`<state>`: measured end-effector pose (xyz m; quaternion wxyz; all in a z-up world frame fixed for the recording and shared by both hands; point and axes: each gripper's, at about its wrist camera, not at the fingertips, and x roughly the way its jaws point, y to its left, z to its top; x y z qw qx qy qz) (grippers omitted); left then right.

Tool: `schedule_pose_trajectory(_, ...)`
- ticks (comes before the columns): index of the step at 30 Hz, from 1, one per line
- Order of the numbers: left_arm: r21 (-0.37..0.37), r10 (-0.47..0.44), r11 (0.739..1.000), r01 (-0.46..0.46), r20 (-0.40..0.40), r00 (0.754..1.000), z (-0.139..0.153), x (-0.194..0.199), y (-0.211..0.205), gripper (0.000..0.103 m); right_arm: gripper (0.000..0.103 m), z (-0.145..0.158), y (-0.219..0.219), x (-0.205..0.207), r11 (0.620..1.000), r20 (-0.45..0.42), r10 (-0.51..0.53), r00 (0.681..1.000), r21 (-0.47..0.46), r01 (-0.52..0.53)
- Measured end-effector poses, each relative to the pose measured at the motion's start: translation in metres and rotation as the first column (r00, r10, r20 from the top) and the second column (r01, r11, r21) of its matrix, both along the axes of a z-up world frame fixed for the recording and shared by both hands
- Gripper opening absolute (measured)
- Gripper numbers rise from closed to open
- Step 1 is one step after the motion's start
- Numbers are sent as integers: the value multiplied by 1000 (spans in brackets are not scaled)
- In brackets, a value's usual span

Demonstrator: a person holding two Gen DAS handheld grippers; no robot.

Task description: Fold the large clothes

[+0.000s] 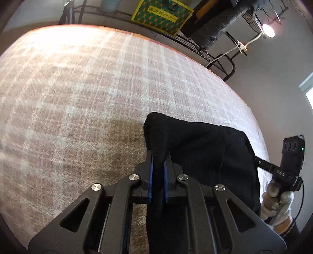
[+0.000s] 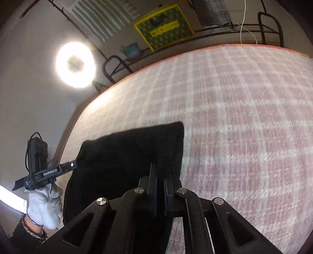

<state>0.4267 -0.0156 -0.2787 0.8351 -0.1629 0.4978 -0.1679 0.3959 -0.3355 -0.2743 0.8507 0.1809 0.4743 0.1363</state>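
Note:
A black garment (image 1: 205, 148) hangs stretched between my two grippers above a pink checked bed cover (image 1: 78, 97). My left gripper (image 1: 158, 156) is shut on one corner of the garment. My right gripper (image 2: 160, 172) is shut on the other corner of the black garment (image 2: 133, 154). In the left wrist view the right gripper's body (image 1: 291, 156) shows at the far right in a gloved hand, its tips hidden by cloth. In the right wrist view the left gripper's body (image 2: 39, 168) shows at the far left, its tips behind the cloth.
The bed cover (image 2: 244, 127) fills most of both views. Past its far edge stand a metal frame (image 1: 219, 56), a yellow and green box (image 1: 162, 15) and a lamp (image 1: 268, 30). A bright ring light (image 2: 75, 64) stands left of the bed.

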Motion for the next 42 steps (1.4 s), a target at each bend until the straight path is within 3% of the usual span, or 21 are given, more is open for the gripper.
schedule_pose_trajectory(2, 41, 8, 999, -9, 17, 1000, 15, -5, 1, 20, 38, 19, 0, -6, 999, 28, -4, 1000, -42, 6)
schedule_pose_trajectory(3, 47, 28, 998, -30, 37, 999, 24, -7, 3, 21, 40, 29, 0, -12, 998, 64, -11, 998, -67, 15)
schedule_pose_trajectory(5, 21, 46, 999, -48, 84, 995, 45, -19, 6, 21, 38, 50, 2, -24, 995, 115, 3, 993, -97, 9)
schedule_pose_trajectory(10, 15, -98, 995, 96, 175, 980, 78, -37, -43, 21, 26, 70, 18, -54, 995, 177, 100, 979, -35, -96)
schedule_pose_trajectory(12, -4, -148, 989, 151, 167, 975, 77, -34, -71, 21, 25, 67, 33, -62, 989, 175, 147, 974, -14, -147)
schedule_pose_trajectory(16, 18, -209, 978, 208, 140, 968, 65, -26, -104, 21, 23, 53, 66, -64, 973, 143, 227, 963, -60, -221)
schedule_pose_trajectory(20, 99, -266, 961, 260, 59, 962, 36, -18, -124, 20, 23, 28, 79, -63, 954, 70, 298, 952, -60, -294)
schedule_pose_trajectory(22, 97, -266, 959, 265, 2, 964, 5, -18, -122, 20, 20, 14, 82, -68, 939, 19, 325, 945, -120, -321)
schedule_pose_trajectory(24, 81, -277, 959, 271, 77, 958, 2, -29, -118, 19, 18, 0, 76, -77, 939, 32, 329, 944, -122, -323)
schedule_pose_trajectory(26, 100, -289, 954, 281, 68, 955, 7, -29, -121, 19, 18, 3, 71, -78, 942, 24, 325, 945, -92, -322)
schedule_pose_trajectory(29, 52, -254, 966, 252, 41, 966, 15, -24, -113, 19, 23, 18, 65, -82, 944, 37, 325, 945, -65, -322)
schedule_pose_trajectory(34, -10, -218, 975, 222, 143, 965, 52, -9, -110, 19, 23, 34, 68, -96, 940, 77, 338, 938, -74, -333)
schedule_pose_trajectory(36, -23, -194, 980, 199, 139, 971, 52, 1, -110, 19, 23, 30, 67, -95, 946, 68, 322, 944, -68, -318)
schedule_pose_trajectory(40, -3, -172, 985, 172, 26, 985, 17, 29, -122, 19, 23, 16, 71, -86, 945, 22, 310, 950, -114, -306)
schedule_pose_trajectory(42, 9, -177, 984, 177, 58, 983, 5, 30, -120, 18, 20, 11, 73, -87, 944, 6, 305, 952, -131, -302)
